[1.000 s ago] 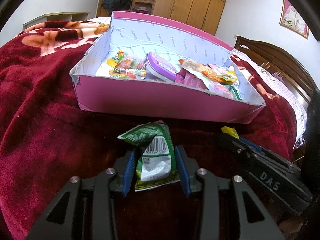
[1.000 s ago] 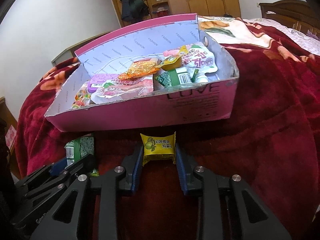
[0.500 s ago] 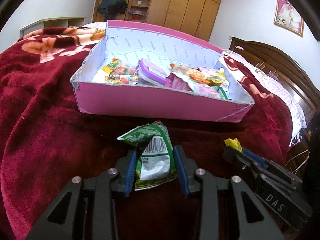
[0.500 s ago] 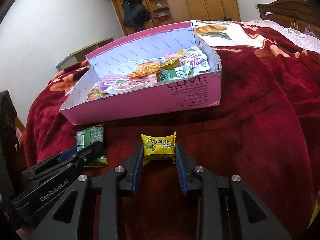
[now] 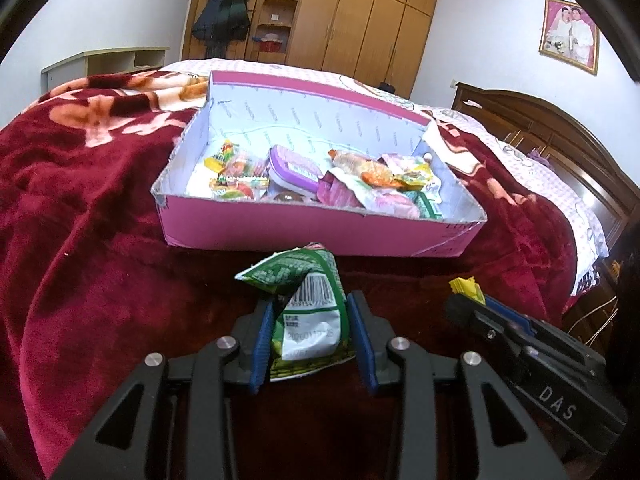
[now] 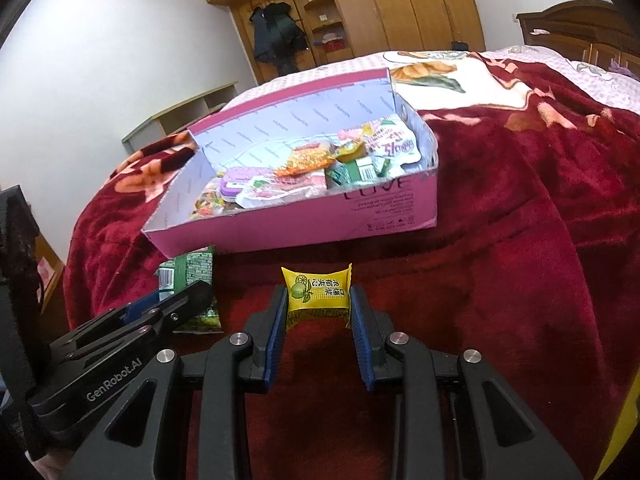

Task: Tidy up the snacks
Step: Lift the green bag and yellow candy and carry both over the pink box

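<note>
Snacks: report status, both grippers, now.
Left gripper shut on green packet. Right gripper shut on yellow packet. Pink box ahead, part full. Nothing between grippers and box.

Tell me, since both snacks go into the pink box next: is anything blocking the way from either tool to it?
Only the pink box's near wall. Green packet and yellow packet are gripped short of it, bare blanket between.

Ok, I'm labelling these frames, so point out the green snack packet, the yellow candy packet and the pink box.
green snack packet (image 5: pixel 306 322): left wrist view, on its white barcode label.
yellow candy packet (image 6: pixel 318 294): right wrist view, on its printed front.
pink box (image 6: pixel 320 220): right wrist view, on its pink front wall.
</note>
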Demonstrator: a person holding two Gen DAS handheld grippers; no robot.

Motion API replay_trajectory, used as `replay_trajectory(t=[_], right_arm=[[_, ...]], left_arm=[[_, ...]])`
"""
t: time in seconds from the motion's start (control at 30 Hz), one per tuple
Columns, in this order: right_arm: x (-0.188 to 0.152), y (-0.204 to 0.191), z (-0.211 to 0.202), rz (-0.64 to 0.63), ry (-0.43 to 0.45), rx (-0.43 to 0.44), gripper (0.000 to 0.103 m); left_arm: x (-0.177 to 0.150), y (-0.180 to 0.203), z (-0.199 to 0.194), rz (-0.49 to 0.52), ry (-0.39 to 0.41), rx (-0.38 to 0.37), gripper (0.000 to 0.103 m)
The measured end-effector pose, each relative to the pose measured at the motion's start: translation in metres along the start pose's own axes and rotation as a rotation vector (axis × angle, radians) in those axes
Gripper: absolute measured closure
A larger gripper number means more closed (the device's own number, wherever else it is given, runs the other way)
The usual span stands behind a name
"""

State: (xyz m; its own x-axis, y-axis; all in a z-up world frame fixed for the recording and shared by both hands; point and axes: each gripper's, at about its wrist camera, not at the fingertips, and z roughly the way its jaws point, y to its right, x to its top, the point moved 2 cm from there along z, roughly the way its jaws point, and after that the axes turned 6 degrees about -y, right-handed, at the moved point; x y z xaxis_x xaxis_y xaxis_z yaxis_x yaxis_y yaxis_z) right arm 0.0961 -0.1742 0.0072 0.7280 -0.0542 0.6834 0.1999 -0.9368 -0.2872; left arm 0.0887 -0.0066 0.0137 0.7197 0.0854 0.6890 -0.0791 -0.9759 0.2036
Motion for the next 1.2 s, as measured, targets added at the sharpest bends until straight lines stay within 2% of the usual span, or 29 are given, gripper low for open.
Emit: replay_trajectory(t=[0.37, 0.67, 1.07, 1.2], right_arm=[[0.011, -0.014, -0.015, -0.048, 0.039, 0.032, 0.072], [0.034, -0.018, -0.018, -0.081, 0.064, 0.039, 0.071], [0.079, -0.020, 0.001, -0.112, 0.089, 0.003, 0.071], [0.091, -0.020, 0.009, -0.122, 0.094, -0.008, 0.071]], left_arm=[[0.012, 0.006, -0.014, 0.021, 0.034, 0.005, 0.066], [0.047, 0.013, -0.021, 0.062, 0.088, 0.019, 0.066], [0.099, 0.014, 0.001, 0.080, 0.128, 0.030, 0.066], [0.110, 0.013, 0.014, 0.076, 0.110, 0.028, 0.066]])
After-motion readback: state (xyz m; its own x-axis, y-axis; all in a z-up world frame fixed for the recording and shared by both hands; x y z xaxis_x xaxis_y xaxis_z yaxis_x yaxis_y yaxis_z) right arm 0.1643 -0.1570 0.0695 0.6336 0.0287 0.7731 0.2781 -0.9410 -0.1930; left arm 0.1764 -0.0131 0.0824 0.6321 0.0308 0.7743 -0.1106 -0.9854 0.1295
